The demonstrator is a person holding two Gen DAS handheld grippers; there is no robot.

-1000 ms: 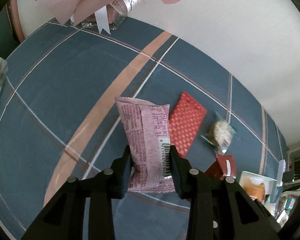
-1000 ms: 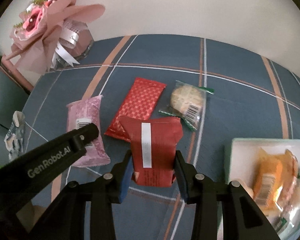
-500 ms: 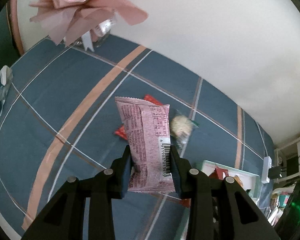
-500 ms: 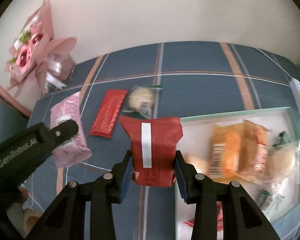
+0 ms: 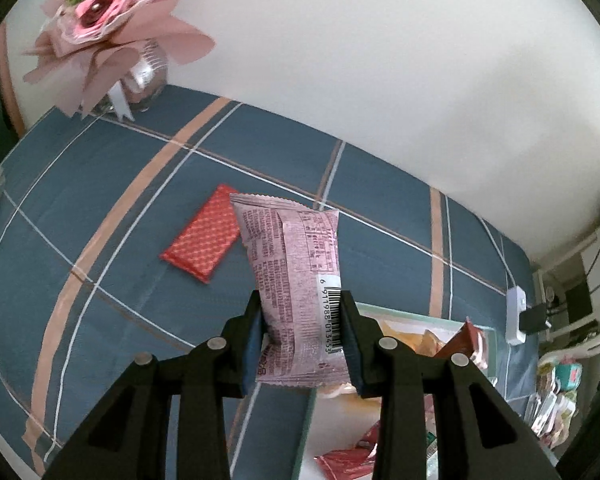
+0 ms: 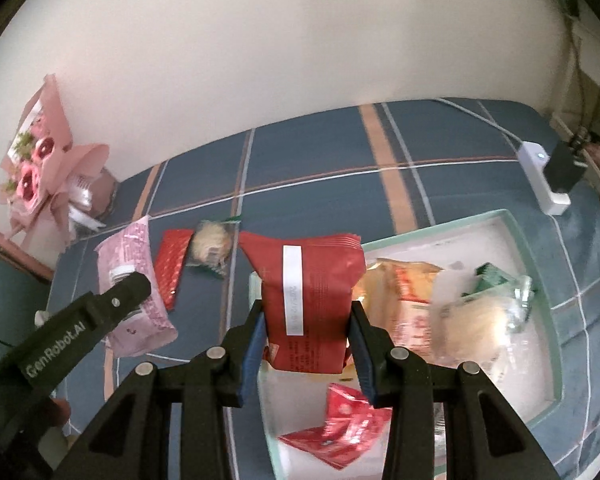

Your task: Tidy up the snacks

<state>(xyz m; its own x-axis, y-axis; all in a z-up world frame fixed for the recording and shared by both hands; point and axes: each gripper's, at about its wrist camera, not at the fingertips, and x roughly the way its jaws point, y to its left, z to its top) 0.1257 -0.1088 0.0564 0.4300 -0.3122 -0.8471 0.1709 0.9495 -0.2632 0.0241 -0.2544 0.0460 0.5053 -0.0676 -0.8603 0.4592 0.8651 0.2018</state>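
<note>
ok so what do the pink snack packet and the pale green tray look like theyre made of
Pink snack packet: thin plastic film, it seems, matte with printed text and barcode, crimped zigzag top seal, creased where the left gripper pinches it.
Pale green tray: looks like rigid plastic or coated card; smooth straight rim, plain white floor.

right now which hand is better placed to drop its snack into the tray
Right. The right gripper holds its red packet at the tray edge; the left gripper's pink packet hangs beside it.

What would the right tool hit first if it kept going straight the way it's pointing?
Probably the tray: the right tool, shut on the red snack packet, points down over its left end, near the orange packet. Depth is hard to judge.
</note>
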